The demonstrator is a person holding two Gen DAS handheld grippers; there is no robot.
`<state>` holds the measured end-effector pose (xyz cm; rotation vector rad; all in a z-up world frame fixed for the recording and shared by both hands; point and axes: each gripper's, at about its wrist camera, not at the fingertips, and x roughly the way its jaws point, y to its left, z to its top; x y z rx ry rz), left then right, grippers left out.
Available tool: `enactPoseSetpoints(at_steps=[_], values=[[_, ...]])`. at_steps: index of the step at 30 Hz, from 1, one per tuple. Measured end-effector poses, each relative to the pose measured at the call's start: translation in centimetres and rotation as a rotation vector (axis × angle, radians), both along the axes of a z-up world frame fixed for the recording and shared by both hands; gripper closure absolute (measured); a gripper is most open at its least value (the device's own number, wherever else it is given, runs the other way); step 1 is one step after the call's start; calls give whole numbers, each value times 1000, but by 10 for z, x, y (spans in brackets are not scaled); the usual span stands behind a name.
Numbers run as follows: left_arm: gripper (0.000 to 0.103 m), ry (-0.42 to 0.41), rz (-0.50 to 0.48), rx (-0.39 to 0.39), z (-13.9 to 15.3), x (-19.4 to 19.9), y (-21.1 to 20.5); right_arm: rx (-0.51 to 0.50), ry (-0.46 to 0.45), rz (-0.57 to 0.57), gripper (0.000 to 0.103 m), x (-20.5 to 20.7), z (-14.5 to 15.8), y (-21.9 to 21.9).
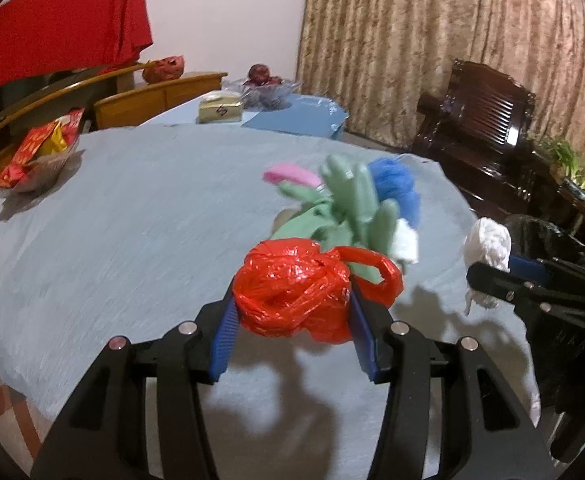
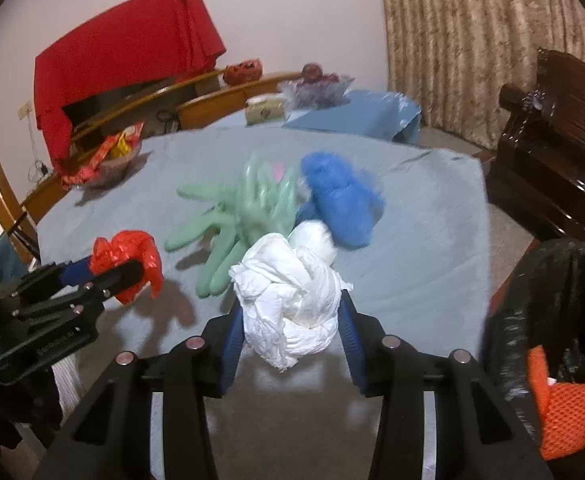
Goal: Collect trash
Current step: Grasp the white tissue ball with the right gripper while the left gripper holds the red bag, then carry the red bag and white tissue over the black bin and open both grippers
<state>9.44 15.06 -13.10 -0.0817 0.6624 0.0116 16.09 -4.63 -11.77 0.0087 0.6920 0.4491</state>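
Your left gripper (image 1: 292,320) is clamped on a crumpled red plastic bag (image 1: 296,292), held above the near part of the table (image 1: 132,220); your right gripper (image 2: 292,328) is pinched on a wad of white plastic (image 2: 292,300), also lifted clear of the cloth. Both wads look light, soft and springy, so they will likely squash rather than resist, and thin film can slide between the pads. Take such pieces through the thick middle of the bunch, as you have here, not by a loose loop like the red bag's handle.

Still lying on the table, toward the far right, are the green rubber gloves (image 2: 228,220), a blue crumpled bag (image 2: 340,200) touching them, and a pink piece (image 1: 292,176). The gloves are limp and floppy; I judge a grip across the palm would carry them best.

The right wrist view shows the black-lined bin (image 2: 552,300) close at the right with something orange inside, which the left view only shows at its edge. The left view shows the pink piece plainly; in the right view it is nearly hidden behind the gloves.
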Motion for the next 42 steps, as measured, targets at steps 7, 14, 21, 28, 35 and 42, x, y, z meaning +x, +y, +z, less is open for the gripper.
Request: enactPoseSetpoints(at_steps=[7, 14, 21, 28, 35, 42], values=[[55, -33, -54, 0, 18, 2, -29, 21, -51, -71, 59, -7, 26, -41], [55, -64, -127, 0, 34, 5, -62, 26, -81, -145, 59, -16, 39, -76], [55, -91, -209, -15, 45, 12, -104, 19, -103, -220, 59, -26, 49, -115], [55, -111, -299, -26, 52, 21, -147, 13, -116, -302, 59, -37, 54, -152], [55, -127, -393, -35, 54, 30, -195, 0, -116, -417, 58, -49, 54, -204], [55, -116, -486, -52, 46, 42, -250, -18, -109, -510, 58, -54, 50, -247]])
